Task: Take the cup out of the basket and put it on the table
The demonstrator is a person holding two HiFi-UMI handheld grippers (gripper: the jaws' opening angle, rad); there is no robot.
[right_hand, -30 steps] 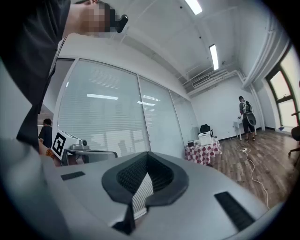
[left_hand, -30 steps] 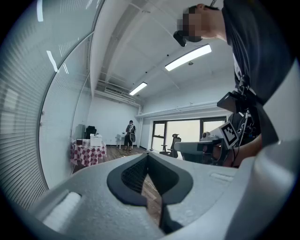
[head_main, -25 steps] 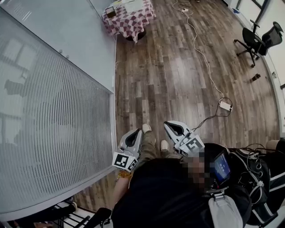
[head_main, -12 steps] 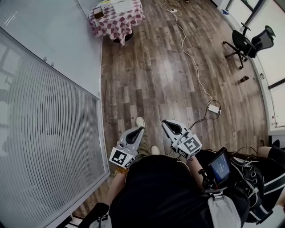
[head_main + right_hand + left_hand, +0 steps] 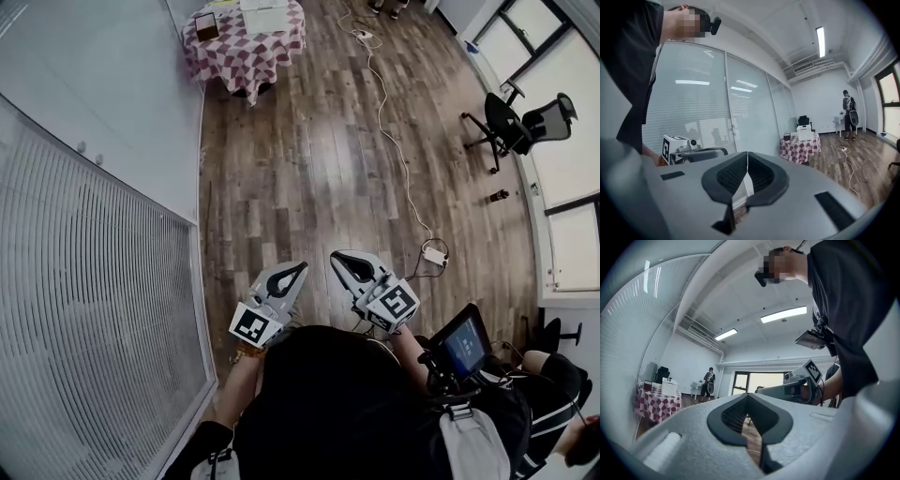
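Observation:
Both grippers are held close to the person's body, pointing forward over the wooden floor. My left gripper (image 5: 302,267) is shut with nothing in it, its jaws meeting at the tip (image 5: 748,394). My right gripper (image 5: 335,255) is likewise shut and holds nothing (image 5: 747,153). Far ahead stands a table with a red-and-white checked cloth (image 5: 246,47) (image 5: 800,146) (image 5: 656,401). On it sit a small dark basket (image 5: 207,25) (image 5: 787,137) and a white box (image 5: 265,19) (image 5: 803,132). No cup shows at this distance.
A glass partition with blinds (image 5: 84,281) runs along the left. A white cable and power strip (image 5: 434,254) lie on the floor to the right. An office chair (image 5: 525,127) stands by the windows. Another person (image 5: 848,112) stands at the room's far end.
The view has shifted forward along the floor, and the checked table sits a little nearer and more central. Both grippers stay shut and level in front of the body.

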